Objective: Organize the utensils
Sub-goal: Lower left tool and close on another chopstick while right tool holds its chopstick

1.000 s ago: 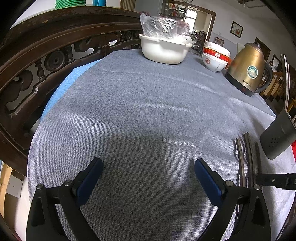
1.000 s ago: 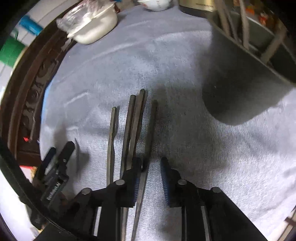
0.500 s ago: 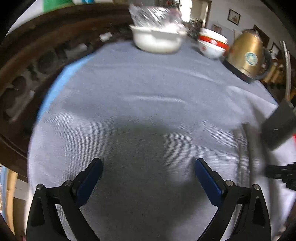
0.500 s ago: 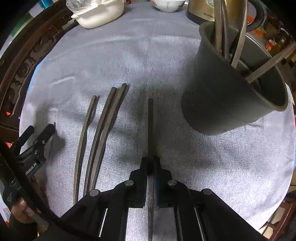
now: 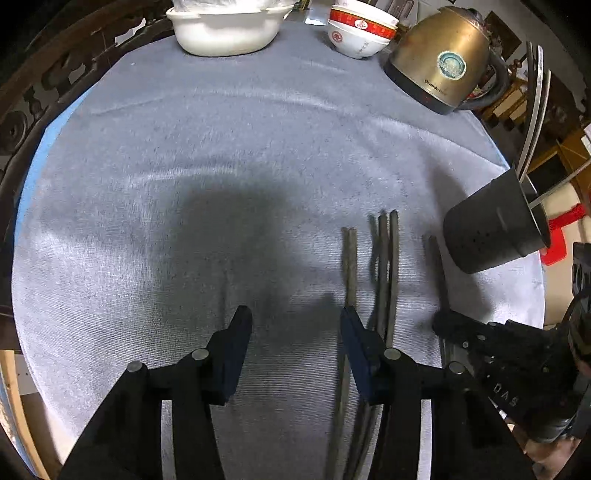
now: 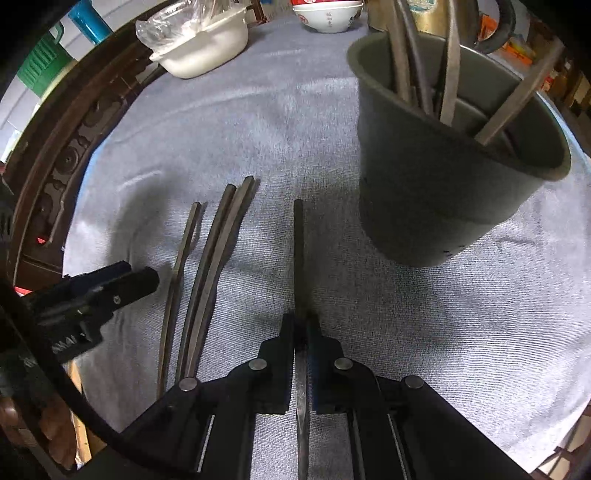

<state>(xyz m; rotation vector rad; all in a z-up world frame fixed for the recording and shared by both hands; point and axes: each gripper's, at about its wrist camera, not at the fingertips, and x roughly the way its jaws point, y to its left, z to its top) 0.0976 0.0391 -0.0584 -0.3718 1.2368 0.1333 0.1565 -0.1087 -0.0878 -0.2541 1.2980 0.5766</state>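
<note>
My right gripper (image 6: 302, 325) is shut on one dark chopstick (image 6: 299, 251), which points forward over the grey cloth; it also shows in the left wrist view (image 5: 437, 273). A dark grey utensil cup (image 6: 443, 177) holding several utensils stands just right of it, also seen in the left wrist view (image 5: 491, 229). Three more dark chopsticks lie on the cloth to the left: one single (image 6: 181, 266) and a touching pair (image 6: 218, 243). My left gripper (image 5: 295, 325) is open, its right finger (image 5: 356, 347) beside the single chopstick (image 5: 349, 266), with the pair (image 5: 388, 266) just right.
At the table's far side stand a white pot with a plastic bag (image 5: 225, 29), stacked red-and-white bowls (image 5: 360, 33) and a brass kettle (image 5: 443, 55). A carved dark wooden chair back (image 6: 59, 162) curves along the left edge. The grey cloth (image 5: 221, 166) covers the round table.
My right gripper closed on the rightmost chopstick and lifted it away from the others. My left gripper swung right toward the remaining chopsticks and narrowed its opening.
</note>
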